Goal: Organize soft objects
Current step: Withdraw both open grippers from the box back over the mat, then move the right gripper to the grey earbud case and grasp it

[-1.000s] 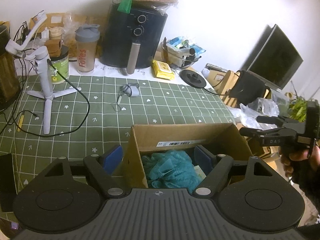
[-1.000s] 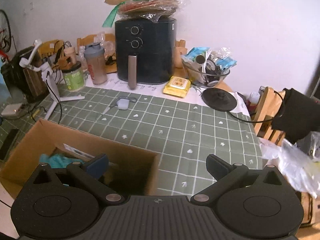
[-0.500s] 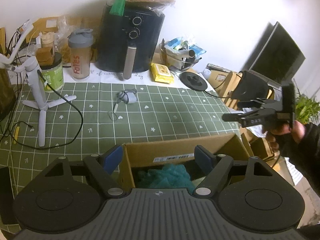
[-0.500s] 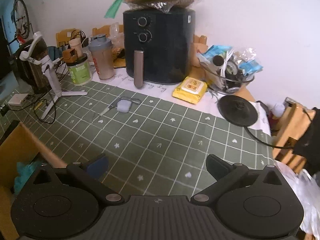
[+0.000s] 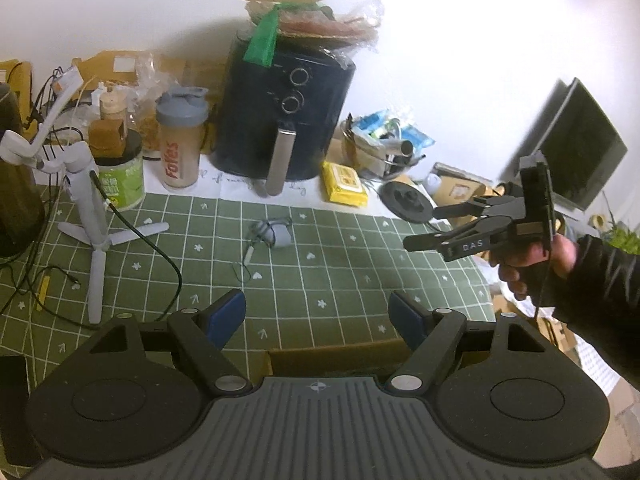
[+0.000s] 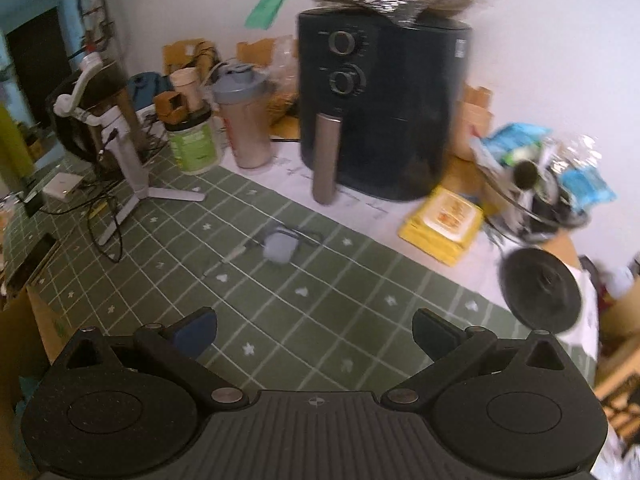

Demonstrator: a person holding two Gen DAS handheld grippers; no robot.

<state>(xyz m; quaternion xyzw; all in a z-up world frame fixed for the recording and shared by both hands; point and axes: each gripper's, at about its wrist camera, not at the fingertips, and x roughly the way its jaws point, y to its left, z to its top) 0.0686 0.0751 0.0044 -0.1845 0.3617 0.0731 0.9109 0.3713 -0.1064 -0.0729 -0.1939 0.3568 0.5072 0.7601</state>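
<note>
My left gripper (image 5: 318,316) is open with nothing between its blue pads. It hovers over the far rim of a cardboard box (image 5: 332,356), and the box's inside is hidden below the frame. A small grey pouch with a cord (image 5: 276,234) lies on the green checked cloth beyond. A hand in a dark sleeve holds my right gripper (image 5: 420,228) over the table's right side. In the right wrist view the right gripper (image 6: 314,334) is open and empty, above the cloth and short of the grey pouch (image 6: 278,248). The box's corner (image 6: 36,320) shows at far left.
A black air fryer (image 5: 288,112) stands at the back. Beside it are a shaker bottle (image 5: 180,140) and a green tub (image 5: 120,180). A white tripod stand (image 5: 90,208) with cables is at left. A yellow wipes pack (image 5: 344,184), a black round base (image 5: 408,202) and a cluttered bowl (image 5: 384,148) sit at right.
The left view has drawn back, so the teal cloth in the box has dropped out of sight. The right gripper has swung left, from beside the box to over the cloth.
</note>
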